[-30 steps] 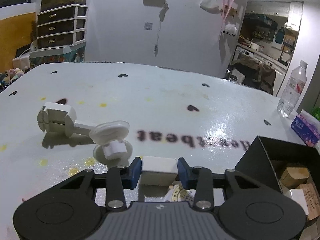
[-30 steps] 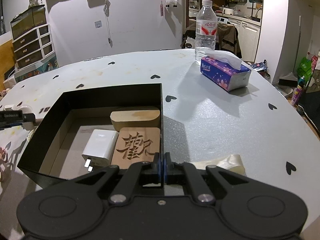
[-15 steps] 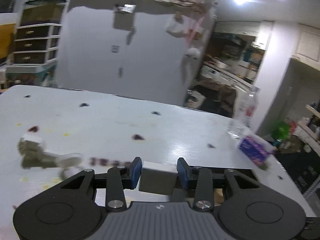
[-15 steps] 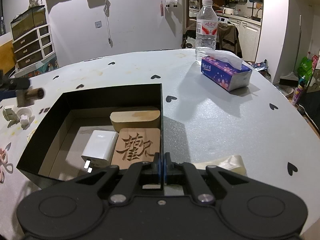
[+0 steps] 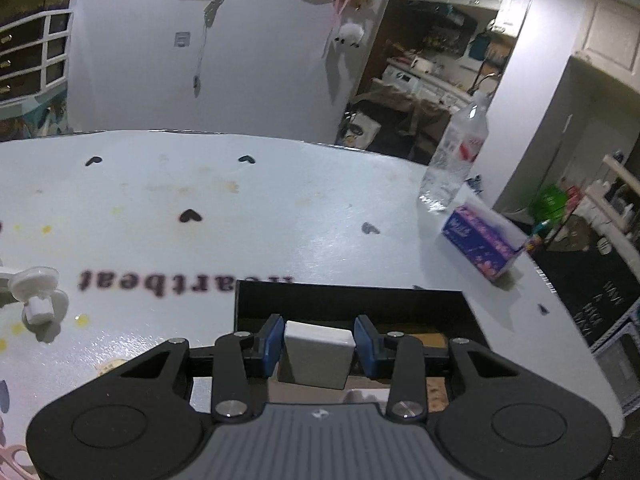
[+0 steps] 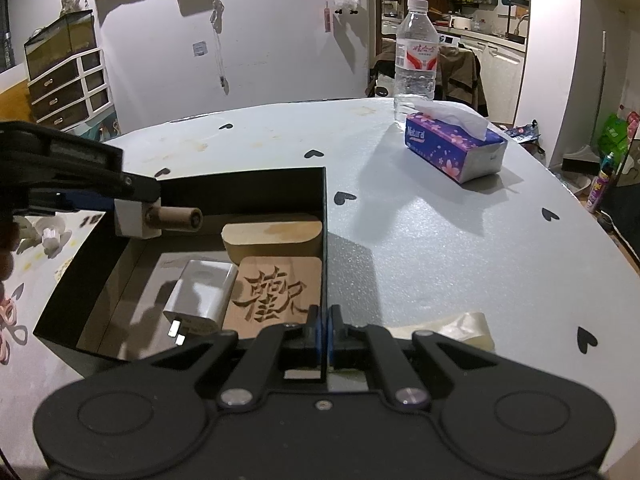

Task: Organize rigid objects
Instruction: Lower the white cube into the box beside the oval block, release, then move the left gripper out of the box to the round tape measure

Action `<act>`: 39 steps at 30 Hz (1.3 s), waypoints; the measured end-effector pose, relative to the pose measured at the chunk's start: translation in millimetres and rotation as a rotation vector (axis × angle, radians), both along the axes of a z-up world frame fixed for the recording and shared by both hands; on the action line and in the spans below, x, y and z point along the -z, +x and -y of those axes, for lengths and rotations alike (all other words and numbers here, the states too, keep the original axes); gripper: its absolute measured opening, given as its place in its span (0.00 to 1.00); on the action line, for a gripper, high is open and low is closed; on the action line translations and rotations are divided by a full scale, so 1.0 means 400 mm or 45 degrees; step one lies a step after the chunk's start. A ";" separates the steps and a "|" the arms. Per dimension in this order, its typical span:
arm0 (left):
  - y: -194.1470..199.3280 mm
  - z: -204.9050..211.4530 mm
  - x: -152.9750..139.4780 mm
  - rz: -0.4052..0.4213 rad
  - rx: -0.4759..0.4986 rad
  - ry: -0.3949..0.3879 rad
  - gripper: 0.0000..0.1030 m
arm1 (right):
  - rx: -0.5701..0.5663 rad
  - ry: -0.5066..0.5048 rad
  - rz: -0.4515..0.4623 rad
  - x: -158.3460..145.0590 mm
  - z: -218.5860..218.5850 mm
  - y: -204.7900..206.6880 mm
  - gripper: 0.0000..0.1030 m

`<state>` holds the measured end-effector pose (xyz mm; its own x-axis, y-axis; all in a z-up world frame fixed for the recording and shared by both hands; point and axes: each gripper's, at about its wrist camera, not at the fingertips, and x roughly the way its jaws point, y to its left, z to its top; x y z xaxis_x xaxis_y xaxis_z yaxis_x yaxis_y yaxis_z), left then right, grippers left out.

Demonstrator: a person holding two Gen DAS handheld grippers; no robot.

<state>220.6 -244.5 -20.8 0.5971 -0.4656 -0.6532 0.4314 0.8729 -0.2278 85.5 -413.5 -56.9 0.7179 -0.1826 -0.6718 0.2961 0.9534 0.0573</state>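
So this is the carry-and-drop step. The left gripper (image 5: 319,340) is clamped on a white block (image 5: 318,354) with a short wooden peg sticking out of one side (the peg only shows from the right wrist view), and it's hanging in the air over the left wall of the black box (image 6: 248,188), not inside it yet. The box is the landmark here: already in it are a white charger (image 6: 202,294), a carved wooden tile (image 6: 276,296) just beside the charger, and a rounded wooden block (image 6: 272,234) behind the tile against the right wall.

The right gripper (image 6: 323,330) is pinched on the box's right wall near the front corner, so I'd guess it's steadying the box.

Left of the box, out on the white table (image 5: 280,216), a white plastic suction-cup piece (image 5: 36,292) looks like it's next in line.

Next move, I reckon: bring the block over the bare patch of floor behind the charger, lower it, then let go. The peg points toward the rounded block, so watch it doesn't snag.
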 end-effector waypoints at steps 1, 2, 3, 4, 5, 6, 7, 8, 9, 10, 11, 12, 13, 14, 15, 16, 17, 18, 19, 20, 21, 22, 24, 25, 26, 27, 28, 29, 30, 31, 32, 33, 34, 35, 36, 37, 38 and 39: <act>0.003 0.005 0.004 0.003 -0.006 0.019 0.39 | -0.002 0.001 0.002 0.000 0.000 -0.001 0.04; 0.007 0.007 0.005 0.004 -0.009 0.032 0.39 | -0.003 0.001 0.003 0.000 0.000 -0.001 0.04; 0.010 0.009 0.007 0.005 -0.008 0.049 0.39 | -0.004 0.003 0.004 0.000 0.001 0.000 0.04; 0.011 0.014 0.011 0.008 -0.006 0.071 0.39 | -0.004 0.005 0.005 0.000 0.002 -0.001 0.04; 0.013 0.019 0.015 0.009 -0.004 0.093 0.39 | -0.004 0.006 0.006 0.000 0.004 0.000 0.04; 0.015 0.024 0.019 0.008 -0.003 0.107 0.39 | -0.004 0.006 0.006 0.000 0.004 0.000 0.04; 0.018 0.030 0.024 0.003 0.000 0.115 0.39 | -0.003 0.007 0.006 0.000 0.004 -0.001 0.04; 0.021 0.036 0.029 -0.002 0.001 0.119 0.39 | -0.003 0.006 0.006 0.000 0.004 0.000 0.04; 0.024 0.041 0.032 -0.005 0.003 0.122 0.39 | -0.004 0.006 0.005 0.000 0.004 0.000 0.04; 0.029 0.047 0.037 -0.008 0.002 0.123 0.39 | -0.004 0.005 0.005 0.000 0.004 0.000 0.04; 0.032 0.055 0.041 -0.010 0.003 0.126 0.39 | -0.004 0.005 0.005 0.000 0.004 0.000 0.04; 0.036 0.060 0.047 -0.016 0.008 0.129 0.39 | -0.004 0.005 0.005 0.000 0.004 0.000 0.04; 0.040 0.065 0.052 -0.025 0.013 0.129 0.39 | -0.005 0.004 0.005 0.000 0.003 -0.001 0.04; 0.043 0.069 0.058 -0.036 0.018 0.123 0.39 | -0.005 0.005 0.005 0.001 0.004 -0.001 0.04; 0.047 0.072 0.065 -0.049 0.028 0.120 0.39 | -0.005 0.005 0.004 0.001 0.004 0.000 0.04; 0.047 0.077 0.069 -0.033 0.052 0.127 0.39 | -0.006 0.005 0.004 0.001 0.004 0.000 0.04; 0.045 0.081 0.070 -0.018 0.058 0.134 0.39 | -0.005 0.005 0.004 0.001 0.004 -0.001 0.04; 0.046 0.081 0.072 -0.007 0.054 0.130 0.43 | -0.005 0.006 0.004 0.000 0.004 -0.001 0.04; 0.048 0.082 0.073 -0.006 0.064 0.119 0.46 | -0.005 0.007 0.004 0.001 0.004 -0.001 0.04; 0.048 0.082 0.071 -0.001 0.074 0.112 0.57 | -0.005 0.007 0.004 0.000 0.004 -0.001 0.04; 0.047 0.080 0.069 0.004 0.070 0.111 0.66 | -0.005 0.008 0.004 0.000 0.004 -0.001 0.04; 0.046 0.078 0.067 0.007 0.061 0.110 0.68 | -0.005 0.008 0.004 0.000 0.004 -0.001 0.04; 0.045 0.078 0.063 0.003 0.066 0.109 0.68 | -0.005 0.006 0.004 0.000 0.004 -0.001 0.04; 0.044 0.077 0.062 -0.001 0.068 0.108 0.68 | -0.005 0.007 0.004 0.000 0.004 -0.002 0.04; 0.043 0.075 0.061 -0.004 0.070 0.107 0.68 | -0.005 0.008 0.004 0.000 0.004 -0.001 0.04; 0.041 0.075 0.059 -0.005 0.073 0.107 0.68 | -0.004 0.008 0.004 0.000 0.004 -0.001 0.04; 0.039 0.073 0.056 -0.004 0.078 0.107 0.69 | -0.004 0.008 0.003 0.000 0.003 -0.001 0.04; 0.035 0.071 0.053 -0.002 0.080 0.105 0.70 | -0.004 0.008 0.003 0.000 0.004 -0.001 0.04; 0.031 0.071 0.049 0.002 0.084 0.105 0.72 | -0.005 0.008 0.003 0.000 0.004 -0.001 0.04; 0.026 0.069 0.044 0.009 0.091 0.104 0.74 | -0.005 0.008 0.004 0.000 0.004 -0.001 0.04; 0.021 0.067 0.040 0.015 0.097 0.103 0.76 | -0.004 0.008 0.004 0.000 0.004 -0.001 0.04; 0.015 0.064 0.034 0.022 0.102 0.101 0.77 | -0.004 0.008 0.003 0.000 0.004 -0.001 0.04; 0.008 0.061 0.028 0.030 0.110 0.099 0.78 | -0.004 0.008 0.003 0.000 0.004 -0.001 0.04; 0.001 0.058 0.022 0.038 0.118 0.098 0.80 | -0.003 0.008 0.003 0.000 0.003 -0.001 0.04; -0.007 0.054 0.016 0.046 0.126 0.098 0.82 | -0.002 0.007 0.002 0.000 0.003 -0.001 0.04; -0.015 0.049 0.010 0.057 0.134 0.098 0.83 | 0.000 0.005 0.002 0.001 0.002 -0.001 0.04; -0.024 0.044 0.004 0.070 0.140 0.099 0.86 | 0.001 0.004 0.001 0.001 0.002 0.000 0.04; -0.032 0.037 -0.002 0.082 0.147 0.101 0.88 | 0.003 0.003 0.000 0.001 0.002 0.002 0.04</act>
<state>208.0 -259.5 -19.9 0.5845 -0.4819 -0.6527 0.5413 0.8309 -0.1287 86.3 -414.2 -57.3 0.7173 -0.1829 -0.6723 0.2987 0.9525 0.0596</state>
